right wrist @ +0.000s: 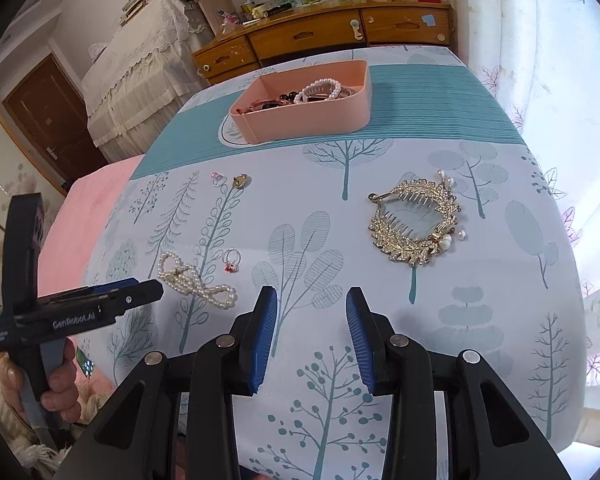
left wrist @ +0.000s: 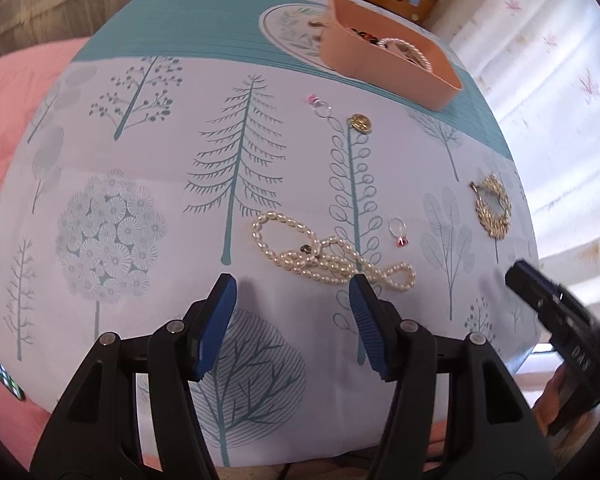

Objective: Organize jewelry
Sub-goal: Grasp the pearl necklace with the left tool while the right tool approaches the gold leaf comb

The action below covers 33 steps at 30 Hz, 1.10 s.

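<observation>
A pearl necklace (left wrist: 324, 254) lies tangled on the tree-print cloth just ahead of my open, empty left gripper (left wrist: 294, 286); it also shows in the right wrist view (right wrist: 194, 280). A ring with a red stone (left wrist: 398, 232) (right wrist: 232, 260) lies right of it. A gold leaf hair comb (right wrist: 416, 220) (left wrist: 492, 210) lies ahead and right of my open, empty right gripper (right wrist: 312, 300). A gold coin piece (left wrist: 360, 123) (right wrist: 241, 180) and a pink-stone ring (left wrist: 320, 106) (right wrist: 219, 178) lie farther back. A pink box (right wrist: 312, 120) (left wrist: 384, 70) holds a pearl bracelet and other jewelry.
The table (right wrist: 440, 92) has a teal band at the far side under the box. A pink bedspread (left wrist: 16, 120) lies to the left. A wooden dresser (right wrist: 320, 36) stands behind. Curtains (right wrist: 560, 80) hang at the right. The right gripper's body (left wrist: 560, 320) shows at the table's right edge.
</observation>
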Tool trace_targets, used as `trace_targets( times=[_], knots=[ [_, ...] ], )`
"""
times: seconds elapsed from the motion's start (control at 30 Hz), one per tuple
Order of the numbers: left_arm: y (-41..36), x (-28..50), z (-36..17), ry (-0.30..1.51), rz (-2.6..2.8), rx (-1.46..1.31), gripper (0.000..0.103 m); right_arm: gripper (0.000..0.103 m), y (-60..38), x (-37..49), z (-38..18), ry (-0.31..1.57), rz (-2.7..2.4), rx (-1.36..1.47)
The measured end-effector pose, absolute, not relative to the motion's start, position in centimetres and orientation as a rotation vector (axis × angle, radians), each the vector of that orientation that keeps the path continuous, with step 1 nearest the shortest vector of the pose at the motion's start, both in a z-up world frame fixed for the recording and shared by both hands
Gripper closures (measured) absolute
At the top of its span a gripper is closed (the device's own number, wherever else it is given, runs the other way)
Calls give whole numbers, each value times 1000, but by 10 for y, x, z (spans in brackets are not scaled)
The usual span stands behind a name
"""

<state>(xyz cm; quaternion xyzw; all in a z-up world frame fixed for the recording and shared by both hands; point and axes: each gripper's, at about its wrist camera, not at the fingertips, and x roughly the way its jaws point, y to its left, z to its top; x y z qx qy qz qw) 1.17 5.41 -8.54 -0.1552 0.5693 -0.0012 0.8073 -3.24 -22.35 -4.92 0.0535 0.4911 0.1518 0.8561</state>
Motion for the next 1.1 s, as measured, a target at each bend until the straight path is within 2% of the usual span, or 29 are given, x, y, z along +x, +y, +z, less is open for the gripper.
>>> trace_targets(
  times=[0.27,0.77,0.8,0.87,0.9,0.93,1.1],
  knots=[
    [58,41,-83,1271,70,-507,47,67,-229,-26,-58,1049,334,150],
    [50,65,-104,1439,274,-521,48,67,-237,-19,-66,1059,344,185],
    [48,67,-104,1445,283,-510,51,67,-237,-20,-67,1060,344,186],
    [44,71,-103,1455,300,-484,64,67,-237,-18,-68,1063,344,191],
    [43,73,-102,1451,293,-476,80,67,-238,-18,-68,1063,344,193],
    [43,74,-103,1452,276,-482,87,67,-238,-17,-68,1064,342,196],
    [37,85,-98,1456,197,-464,92,67,-241,-16,-71,1072,336,215]
  ],
)
